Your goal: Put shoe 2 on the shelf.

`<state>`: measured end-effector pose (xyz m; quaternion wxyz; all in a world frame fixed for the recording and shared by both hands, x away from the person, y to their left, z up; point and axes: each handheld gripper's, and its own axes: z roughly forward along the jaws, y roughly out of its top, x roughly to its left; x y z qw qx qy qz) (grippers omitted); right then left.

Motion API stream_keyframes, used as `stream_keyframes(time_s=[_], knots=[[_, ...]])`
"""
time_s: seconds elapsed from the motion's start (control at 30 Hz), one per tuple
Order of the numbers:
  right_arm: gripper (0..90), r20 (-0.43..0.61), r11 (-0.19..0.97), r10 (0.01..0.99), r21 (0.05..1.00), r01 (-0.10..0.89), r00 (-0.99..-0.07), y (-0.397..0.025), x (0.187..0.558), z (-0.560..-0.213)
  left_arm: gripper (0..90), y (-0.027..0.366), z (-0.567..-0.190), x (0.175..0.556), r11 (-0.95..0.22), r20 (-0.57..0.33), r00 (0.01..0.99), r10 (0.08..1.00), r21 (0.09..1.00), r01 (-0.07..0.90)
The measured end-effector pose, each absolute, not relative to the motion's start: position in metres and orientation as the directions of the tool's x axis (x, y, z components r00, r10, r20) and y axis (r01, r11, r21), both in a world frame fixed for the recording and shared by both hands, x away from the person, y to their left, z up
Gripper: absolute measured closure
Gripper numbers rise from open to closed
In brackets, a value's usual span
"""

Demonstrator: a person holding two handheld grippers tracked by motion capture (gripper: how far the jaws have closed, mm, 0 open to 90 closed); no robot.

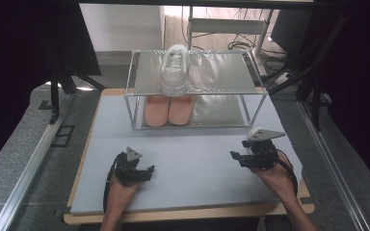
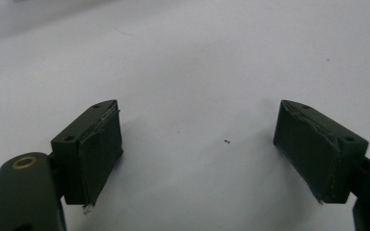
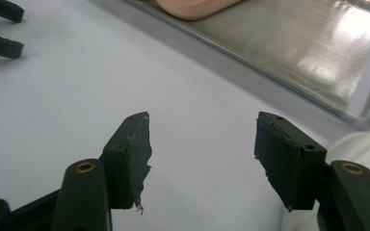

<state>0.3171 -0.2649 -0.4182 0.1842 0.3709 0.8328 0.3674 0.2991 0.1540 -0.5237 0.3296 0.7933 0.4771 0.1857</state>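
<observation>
A pair of white sneakers stands on the top shelf of a two-tier metal shoe rack. A pair of pink shoes sits on the lower shelf; the toe of one pink shoe shows in the right gripper view. My left gripper rests low over the grey mat at the front left, open, with nothing between its jaws. My right gripper hovers at the front right, just before the rack's lower shelf, open and empty.
The grey mat covers a wooden table. A white rounded object lies beside my right gripper's right jaw. The other gripper's jaws show far off across the mat. Metal frame rails flank the table.
</observation>
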Motion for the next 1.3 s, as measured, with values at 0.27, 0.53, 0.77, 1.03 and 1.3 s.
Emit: stream_keyframes(time_s=[0.27,0.53,0.77,1.03,1.3], knots=[[42.5,-0.031,0.421,0.791,0.752,0.507,-0.611,-0.286,0.311,-0.413,17.3,0.154,-0.524,0.299,-0.326,-0.021,0.475,0.88,0.701,0.634],[45.0,-0.038,0.399,0.824,0.748,0.53,-0.566,-0.307,0.305,-0.41,17.3,0.154,-0.524,0.299,-0.333,-0.016,0.479,0.878,0.698,0.634],[47.1,-0.053,0.37,0.862,0.746,0.554,-0.504,-0.332,0.296,-0.405,17.3,0.154,-0.524,0.299,-0.332,-0.017,0.478,0.878,0.698,0.635],[47.9,-0.065,0.347,0.892,0.733,0.585,-0.447,-0.354,0.287,-0.403,17.3,0.154,-0.524,0.299,-0.332,-0.017,0.478,0.878,0.698,0.635],[48.0,-0.066,0.328,0.909,0.723,0.608,-0.412,-0.367,0.279,-0.406,17.3,0.154,-0.524,0.299,-0.332,-0.017,0.478,0.878,0.698,0.635]])
